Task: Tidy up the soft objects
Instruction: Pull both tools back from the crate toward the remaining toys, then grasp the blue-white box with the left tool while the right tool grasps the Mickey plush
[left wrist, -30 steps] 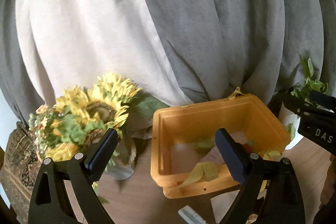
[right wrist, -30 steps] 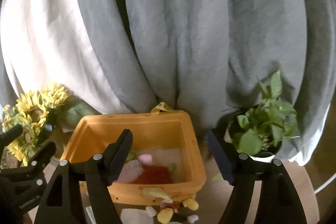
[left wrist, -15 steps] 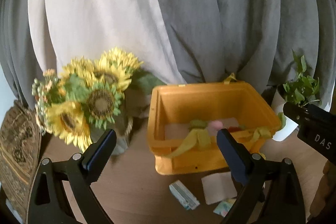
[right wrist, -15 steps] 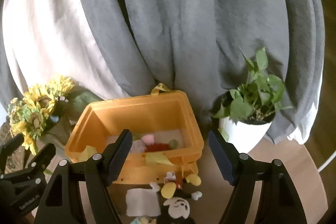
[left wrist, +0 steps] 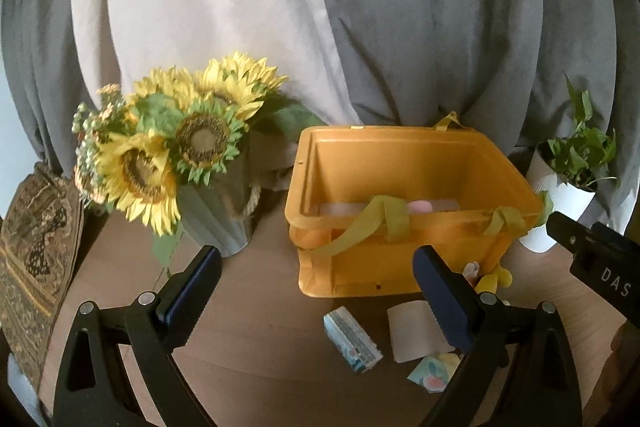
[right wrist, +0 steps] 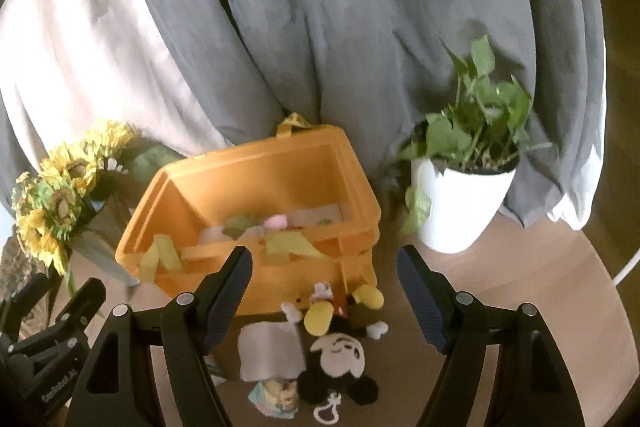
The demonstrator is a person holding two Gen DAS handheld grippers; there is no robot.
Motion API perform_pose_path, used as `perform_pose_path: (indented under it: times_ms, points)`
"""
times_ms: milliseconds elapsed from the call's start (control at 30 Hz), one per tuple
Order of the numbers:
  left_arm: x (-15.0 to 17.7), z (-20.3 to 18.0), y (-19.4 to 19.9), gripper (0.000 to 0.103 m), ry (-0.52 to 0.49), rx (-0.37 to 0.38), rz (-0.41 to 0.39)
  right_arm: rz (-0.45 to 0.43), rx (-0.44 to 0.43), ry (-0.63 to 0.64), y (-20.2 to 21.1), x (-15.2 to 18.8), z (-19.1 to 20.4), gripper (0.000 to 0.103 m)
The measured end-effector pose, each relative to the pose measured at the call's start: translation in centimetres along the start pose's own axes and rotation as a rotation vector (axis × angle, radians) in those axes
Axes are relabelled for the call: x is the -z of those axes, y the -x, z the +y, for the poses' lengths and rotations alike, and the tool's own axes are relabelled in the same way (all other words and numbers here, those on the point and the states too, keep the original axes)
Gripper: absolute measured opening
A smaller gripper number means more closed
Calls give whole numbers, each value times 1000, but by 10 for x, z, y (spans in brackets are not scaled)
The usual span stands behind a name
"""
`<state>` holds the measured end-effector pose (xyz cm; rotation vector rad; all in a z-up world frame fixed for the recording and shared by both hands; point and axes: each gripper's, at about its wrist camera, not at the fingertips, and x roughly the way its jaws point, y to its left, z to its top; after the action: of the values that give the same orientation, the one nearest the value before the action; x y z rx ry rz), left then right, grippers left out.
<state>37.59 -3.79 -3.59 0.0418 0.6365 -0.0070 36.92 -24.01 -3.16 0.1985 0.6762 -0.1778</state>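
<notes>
Left wrist view first: our left gripper (left wrist: pixel 316 273) has its jaws spread with nothing between them, aimed at the wooden tabletop (left wrist: pixel 248 359) in front of the sunflower vase (left wrist: pixel 220 223). Moving right, the orange basket (left wrist: pixel 400 263) sits open with its yellow-green handles flopped over the rim and a few soft bits already inside. Just in front of it lie a tissue pack (left wrist: pixel 352 339) and a beige folded cloth (left wrist: pixel 416 333).

Right wrist view: our right gripper (right wrist: pixel 324 283) is spread too, empty, hanging above the Mickey plush (right wrist: pixel 340 343). Mickey's on his back touching the basket's front wall, long axis running away from us, head toward the camera, yellow shoes up against the basket. Potted plant (right wrist: pixel 464 215) sits off to the right.

We'd say we're in the approach step, nothing picked yet. Next move probably calls for dropping down on the plush body and pinching across it, then lifting over the rim.
</notes>
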Motion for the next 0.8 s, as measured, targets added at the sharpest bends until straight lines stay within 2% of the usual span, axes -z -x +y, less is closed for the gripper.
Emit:
perform_pose_path:
  times_ms: [467, 800]
  points:
    - [33, -5, 1, 97, 60, 4, 14, 73, -31, -43, -4, 32, -13, 76]
    - [59, -15, -8, 97, 49, 1, 27, 106, -70, -59, -14, 50, -21, 76]
